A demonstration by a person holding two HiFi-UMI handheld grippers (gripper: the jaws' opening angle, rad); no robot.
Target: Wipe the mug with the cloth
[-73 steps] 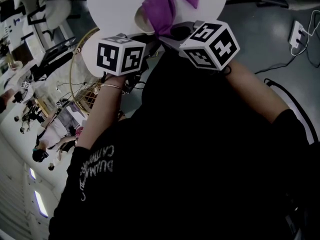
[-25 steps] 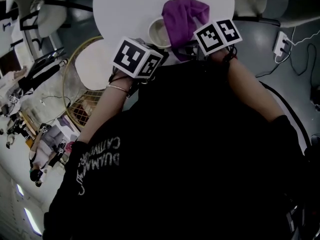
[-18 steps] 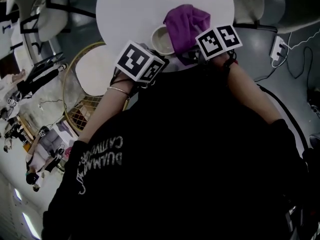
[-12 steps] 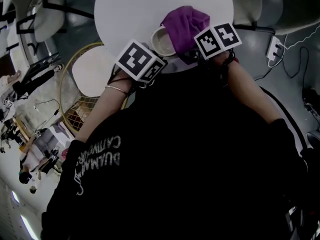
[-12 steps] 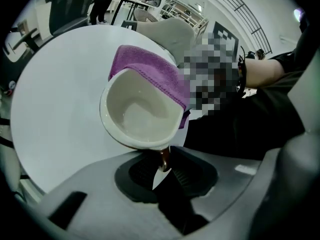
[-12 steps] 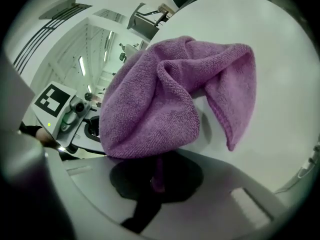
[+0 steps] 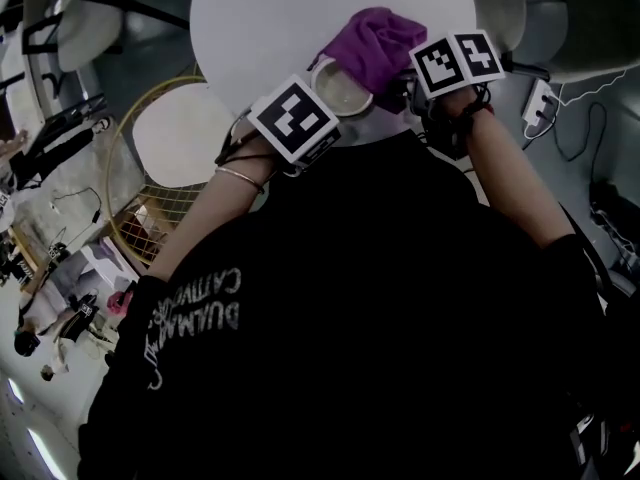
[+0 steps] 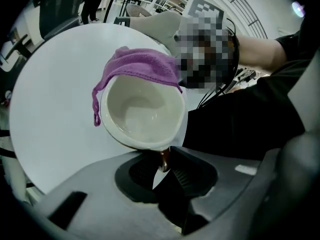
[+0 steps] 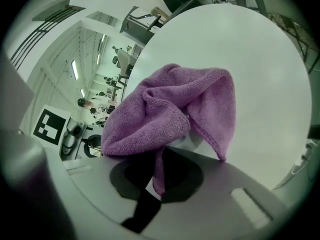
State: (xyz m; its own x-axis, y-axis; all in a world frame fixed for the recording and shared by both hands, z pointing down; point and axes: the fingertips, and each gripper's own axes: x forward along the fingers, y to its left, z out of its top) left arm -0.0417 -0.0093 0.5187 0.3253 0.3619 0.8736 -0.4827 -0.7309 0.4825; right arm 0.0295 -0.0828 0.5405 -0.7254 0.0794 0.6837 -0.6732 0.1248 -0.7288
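From my feed there's one round white table (image 7: 290, 18) with a plain matte top, on a grey floor (image 7: 612, 143). The mug (image 7: 340, 90) and the purple cloth (image 7: 375, 40) are up in the air over its near edge, not resting on it. Just beside the table on the left stands a smaller round white top on a gold wire frame (image 7: 180, 133). On the floor at right there's a white power strip (image 7: 538, 103) with its cable trailing off

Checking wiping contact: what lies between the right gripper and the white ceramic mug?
The purple terry cloth, draped over the mug; the left gripper view shows it.
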